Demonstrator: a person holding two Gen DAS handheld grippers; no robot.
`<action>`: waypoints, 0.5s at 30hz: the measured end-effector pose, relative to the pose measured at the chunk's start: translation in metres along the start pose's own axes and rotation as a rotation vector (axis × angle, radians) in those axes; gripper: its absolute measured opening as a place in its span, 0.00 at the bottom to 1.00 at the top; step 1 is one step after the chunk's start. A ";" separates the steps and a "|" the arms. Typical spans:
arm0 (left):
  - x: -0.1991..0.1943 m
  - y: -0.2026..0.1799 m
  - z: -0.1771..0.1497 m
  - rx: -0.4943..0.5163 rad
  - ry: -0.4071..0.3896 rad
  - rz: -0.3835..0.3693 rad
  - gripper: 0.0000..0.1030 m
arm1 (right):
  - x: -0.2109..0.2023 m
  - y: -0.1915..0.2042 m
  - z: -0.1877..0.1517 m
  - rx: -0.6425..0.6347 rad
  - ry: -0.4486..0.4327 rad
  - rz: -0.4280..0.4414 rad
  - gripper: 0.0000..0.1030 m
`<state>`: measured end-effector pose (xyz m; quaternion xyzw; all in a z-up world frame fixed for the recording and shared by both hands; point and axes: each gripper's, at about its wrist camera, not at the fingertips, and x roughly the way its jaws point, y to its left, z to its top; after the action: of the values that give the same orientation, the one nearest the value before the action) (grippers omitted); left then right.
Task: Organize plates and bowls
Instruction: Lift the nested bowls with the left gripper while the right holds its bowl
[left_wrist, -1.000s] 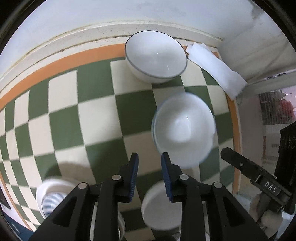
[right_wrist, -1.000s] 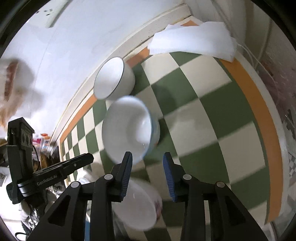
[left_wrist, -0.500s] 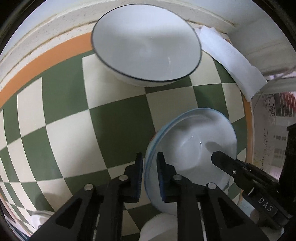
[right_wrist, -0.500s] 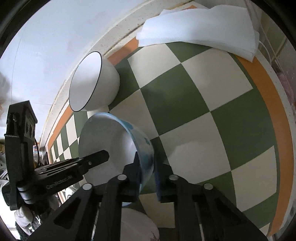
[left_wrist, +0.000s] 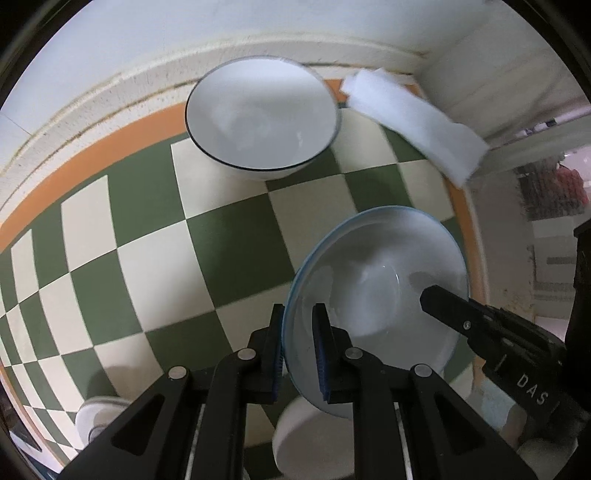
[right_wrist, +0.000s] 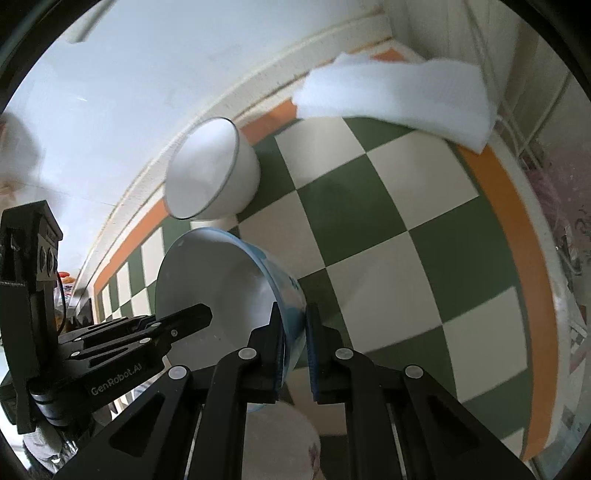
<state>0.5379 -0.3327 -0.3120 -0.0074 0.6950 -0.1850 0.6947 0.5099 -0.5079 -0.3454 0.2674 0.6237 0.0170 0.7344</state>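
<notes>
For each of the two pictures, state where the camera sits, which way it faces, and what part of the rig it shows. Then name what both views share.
Left wrist: on the left gripper, looking steeply down at the checked tablecloth; its fingers clamp the blue-rimmed bowl.
Right wrist: on the right gripper, looking down; clamps the same bowl's opposite rim.
Shared: that bowl, the dark-rimmed bowl, the white cloth, each other's gripper.

The blue-rimmed bowl (left_wrist: 376, 291) at lower right of the left wrist view looks like glazed ceramic, smooth and glossy, with small highlights inside. The dark-rimmed bowl (left_wrist: 262, 114) at top centre has the same glossy white glaze. The worktop (left_wrist: 155, 236) carries a smooth green-and-cream checked covering with an orange border, of low sheen. The folded white sheet (left_wrist: 413, 125) at upper right looks soft, matt and foam-like. The left gripper (left_wrist: 298, 347) is matt black plastic with small metal pins; its fingers (left_wrist: 320, 350) bear ribbed blue pads, seemingly rubber.
</notes>
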 end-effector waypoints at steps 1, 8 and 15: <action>-0.006 -0.001 -0.004 0.002 -0.006 -0.004 0.12 | -0.007 0.001 -0.004 -0.003 -0.005 0.003 0.12; -0.041 -0.003 -0.046 0.014 -0.009 -0.042 0.12 | -0.044 0.014 -0.043 -0.020 -0.013 0.008 0.12; -0.024 -0.007 -0.082 0.033 0.054 -0.034 0.12 | -0.041 0.004 -0.089 0.007 0.047 0.008 0.12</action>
<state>0.4580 -0.3129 -0.2898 -0.0029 0.7101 -0.2083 0.6726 0.4194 -0.4863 -0.3137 0.2718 0.6399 0.0242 0.7184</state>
